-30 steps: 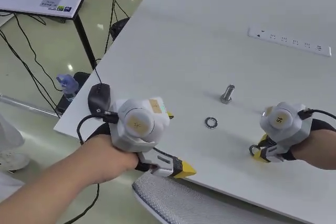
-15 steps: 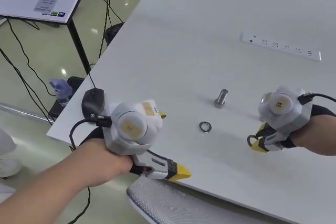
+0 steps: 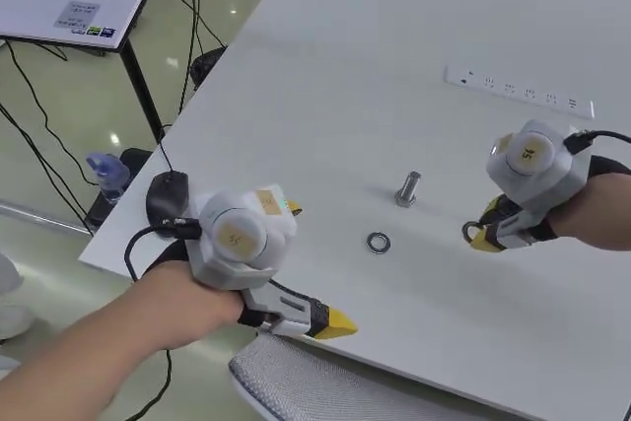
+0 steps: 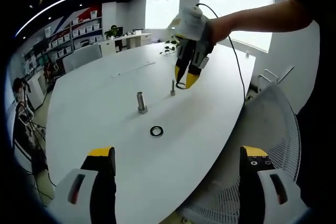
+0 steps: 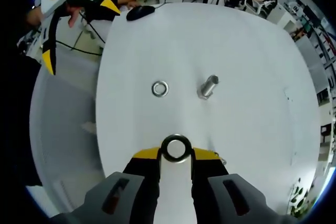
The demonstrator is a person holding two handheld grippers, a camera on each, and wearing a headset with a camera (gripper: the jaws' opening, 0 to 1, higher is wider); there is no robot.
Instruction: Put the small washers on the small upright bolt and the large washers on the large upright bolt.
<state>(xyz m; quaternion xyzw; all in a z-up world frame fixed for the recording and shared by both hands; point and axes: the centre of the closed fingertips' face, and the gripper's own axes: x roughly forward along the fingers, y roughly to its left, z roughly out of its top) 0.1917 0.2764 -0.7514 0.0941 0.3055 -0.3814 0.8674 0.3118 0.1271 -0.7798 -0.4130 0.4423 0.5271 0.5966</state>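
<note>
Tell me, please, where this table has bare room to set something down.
Bare: the table stretch between the power strip and the bolt, and the patch between the mouse and the bolt. Crowded: around the loose washer, bolt and right hand-held gripper.

We count two upright bolts on the tabletop (image 3: 325,66): one large bolt (image 4: 142,102) and one small bolt (image 4: 172,87), both well in from its edges. We count two washers: one loose washer (image 3: 370,243) lying flat near the large bolt, and one held washer (image 5: 176,136) between the right gripper's (image 5: 176,155) jaws. One power strip (image 3: 518,94) lies toward the far edge.
</note>
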